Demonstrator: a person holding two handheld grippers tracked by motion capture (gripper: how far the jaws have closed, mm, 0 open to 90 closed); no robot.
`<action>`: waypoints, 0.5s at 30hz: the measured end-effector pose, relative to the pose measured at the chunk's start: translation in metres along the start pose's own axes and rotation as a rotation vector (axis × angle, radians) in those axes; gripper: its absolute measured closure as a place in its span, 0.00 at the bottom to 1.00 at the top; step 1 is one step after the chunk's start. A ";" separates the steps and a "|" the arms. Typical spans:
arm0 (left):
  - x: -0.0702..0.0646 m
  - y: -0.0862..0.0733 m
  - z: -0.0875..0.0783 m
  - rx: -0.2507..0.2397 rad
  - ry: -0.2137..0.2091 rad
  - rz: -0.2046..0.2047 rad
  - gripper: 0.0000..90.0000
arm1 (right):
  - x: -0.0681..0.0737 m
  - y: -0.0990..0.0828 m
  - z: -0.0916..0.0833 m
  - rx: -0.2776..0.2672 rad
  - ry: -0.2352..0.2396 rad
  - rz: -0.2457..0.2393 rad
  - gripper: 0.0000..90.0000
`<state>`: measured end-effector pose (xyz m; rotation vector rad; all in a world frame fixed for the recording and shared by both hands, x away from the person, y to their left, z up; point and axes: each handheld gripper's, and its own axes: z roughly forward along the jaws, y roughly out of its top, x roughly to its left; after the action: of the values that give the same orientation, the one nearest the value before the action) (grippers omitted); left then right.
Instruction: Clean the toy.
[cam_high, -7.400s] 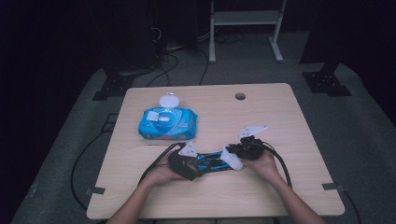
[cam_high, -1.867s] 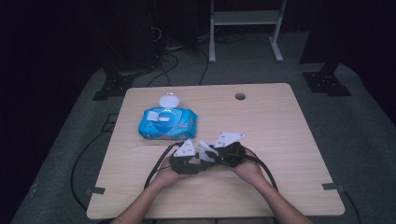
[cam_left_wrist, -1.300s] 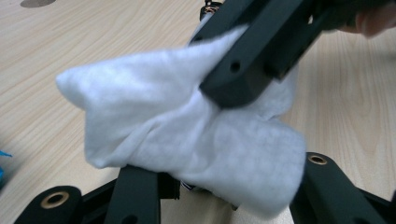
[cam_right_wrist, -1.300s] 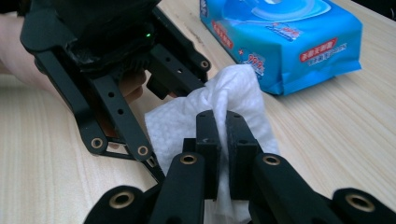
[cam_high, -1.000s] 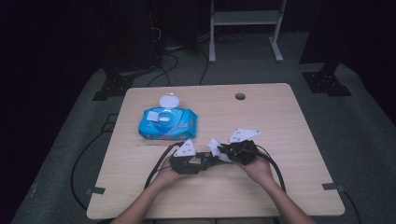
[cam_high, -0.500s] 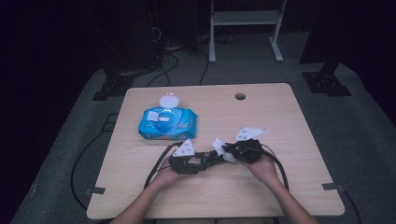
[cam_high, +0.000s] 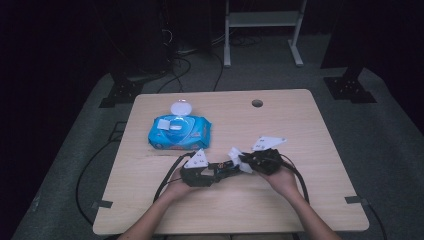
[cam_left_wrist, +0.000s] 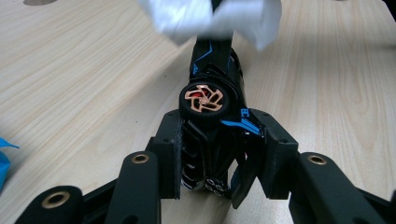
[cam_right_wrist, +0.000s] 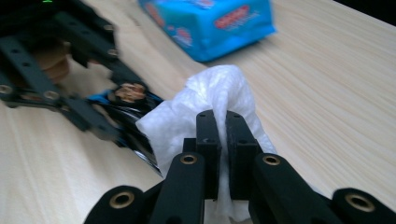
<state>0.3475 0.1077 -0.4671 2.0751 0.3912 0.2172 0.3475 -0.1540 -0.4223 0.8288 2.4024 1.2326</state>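
A black toy car (cam_left_wrist: 212, 126) with blue trim and copper wheel hubs lies near the table's front, and my left gripper (cam_left_wrist: 217, 154) is shut on its rear end. In the high view the car (cam_high: 224, 169) stretches between the two hands. My right gripper (cam_right_wrist: 219, 135) is shut on a crumpled white wet wipe (cam_right_wrist: 210, 105), which rests against the car's (cam_right_wrist: 128, 100) far end. From above the wipe (cam_high: 237, 158) shows just left of my right gripper (cam_high: 246, 165), with my left gripper (cam_high: 212, 172) opposite it.
A blue pack of wet wipes (cam_high: 178, 131), its white lid flipped open, lies at the back left of the wooden table (cam_high: 300, 125). A round cable hole (cam_high: 257, 103) sits near the far edge. Black cables trail from both grippers toward the front.
My right gripper with the wipe has slid a little to the right along the car. The left gripper and the car have stayed put.
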 end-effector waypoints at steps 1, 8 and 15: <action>0.000 0.000 0.000 -0.002 -0.002 0.000 0.64 | -0.008 -0.004 -0.004 -0.003 -0.013 0.030 0.95; 0.000 0.000 0.000 0.000 -0.002 -0.001 0.64 | -0.027 -0.014 -0.018 -0.006 -0.060 0.104 0.95; 0.000 0.000 0.000 0.002 0.000 0.004 0.64 | -0.012 -0.006 -0.012 0.005 -0.037 0.026 0.95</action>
<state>0.3480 0.1077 -0.4669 2.0775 0.3874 0.2192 0.3487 -0.1717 -0.4205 0.8792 2.3737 1.2113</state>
